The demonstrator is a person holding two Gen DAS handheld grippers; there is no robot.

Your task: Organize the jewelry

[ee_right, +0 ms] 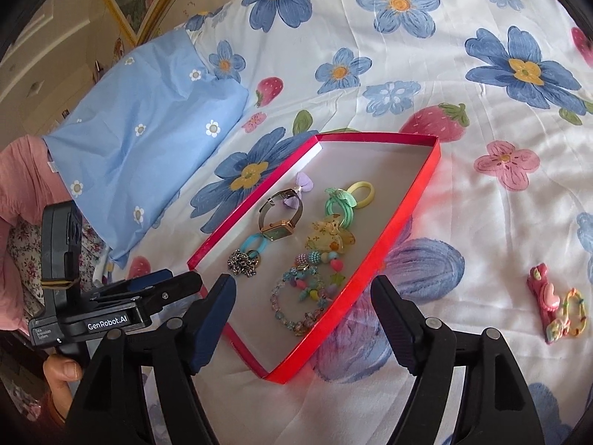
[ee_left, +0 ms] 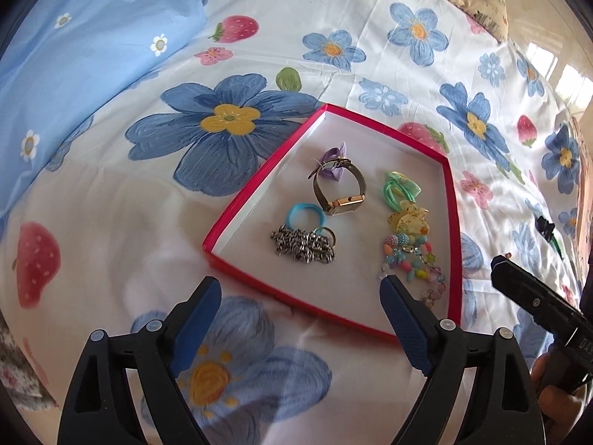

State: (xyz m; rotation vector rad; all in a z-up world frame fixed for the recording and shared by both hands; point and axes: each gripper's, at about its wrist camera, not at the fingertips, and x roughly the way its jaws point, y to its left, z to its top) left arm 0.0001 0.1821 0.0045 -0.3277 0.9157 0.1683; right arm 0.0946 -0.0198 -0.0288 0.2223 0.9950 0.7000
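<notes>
A shallow red tray (ee_left: 237,205) (ee_right: 411,200) lies on the floral bedsheet. It holds a gold watch (ee_left: 343,194) (ee_right: 280,218), a silver chain (ee_left: 302,246) (ee_right: 242,261), a blue hair tie (ee_left: 305,215), green hair ties (ee_left: 398,189) (ee_right: 339,204), a yellow clip (ee_left: 407,218) (ee_right: 326,237) and a beaded bracelet (ee_left: 411,259) (ee_right: 304,293). My left gripper (ee_left: 300,282) is open and empty above the tray's near edge. My right gripper (ee_right: 302,283) is open and empty over the tray's near corner. Pink hair clips (ee_right: 556,304) lie on the sheet right of the tray.
A light blue pillow (ee_left: 74,63) (ee_right: 148,129) lies to the tray's left. The other gripper's body (ee_right: 92,296) (ee_left: 537,296) shows at each view's edge. A dark item (ee_left: 546,228) lies on the sheet at far right.
</notes>
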